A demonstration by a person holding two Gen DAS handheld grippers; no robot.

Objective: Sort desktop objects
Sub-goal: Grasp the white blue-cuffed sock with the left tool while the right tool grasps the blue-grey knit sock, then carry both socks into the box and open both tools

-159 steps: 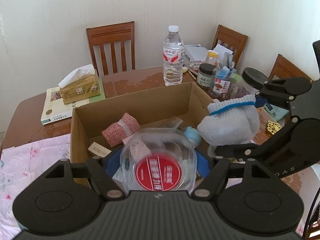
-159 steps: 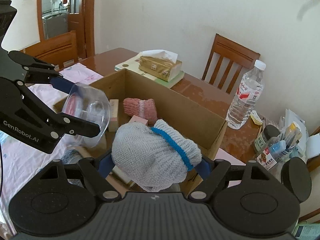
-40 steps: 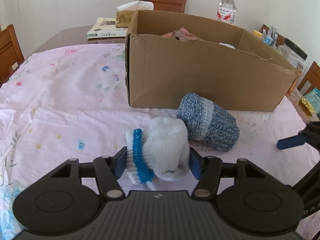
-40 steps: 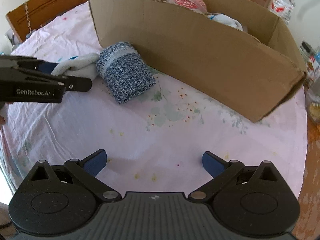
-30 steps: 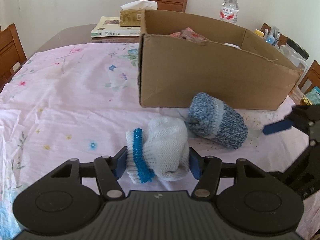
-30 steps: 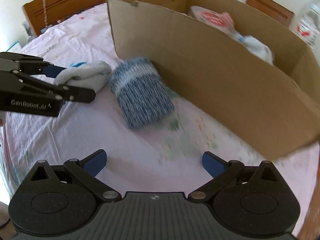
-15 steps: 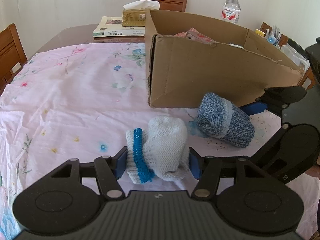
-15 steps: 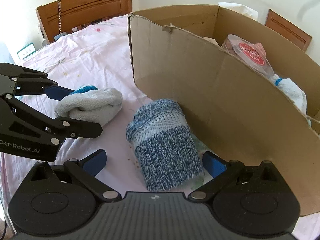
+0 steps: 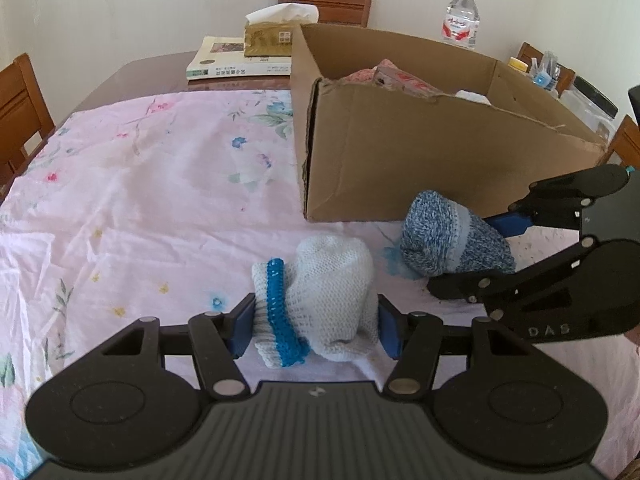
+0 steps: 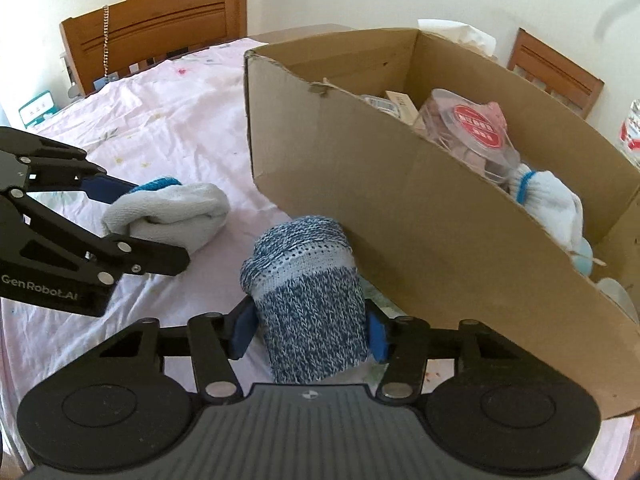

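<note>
A white knitted sock roll (image 9: 320, 280) with a blue band lies on the pink flowered tablecloth (image 9: 140, 200), and my left gripper (image 9: 316, 330) is shut on it. To its right, a blue-and-white knitted sock roll (image 10: 308, 300) rests against the front wall of the cardboard box (image 10: 360, 200). My right gripper (image 10: 310, 334) is shut on it, pads pressing both sides. In the right wrist view the left gripper (image 10: 140, 226) and white sock roll (image 10: 180, 212) sit at the left. The left wrist view shows the blue sock roll (image 9: 448, 240) and the right gripper (image 9: 476, 256).
Inside the box lie a clear container with a red lid (image 10: 476, 128) and another white sock roll (image 10: 548, 200). Behind the box are a book (image 9: 236, 62), a tissue box (image 9: 272, 36) and a water bottle (image 9: 460, 20). Wooden chairs (image 10: 152, 36) ring the table.
My right gripper has moved in on the blue sock roll and shut its fingers on it. The left gripper keeps its hold on the white sock roll, barely moved.
</note>
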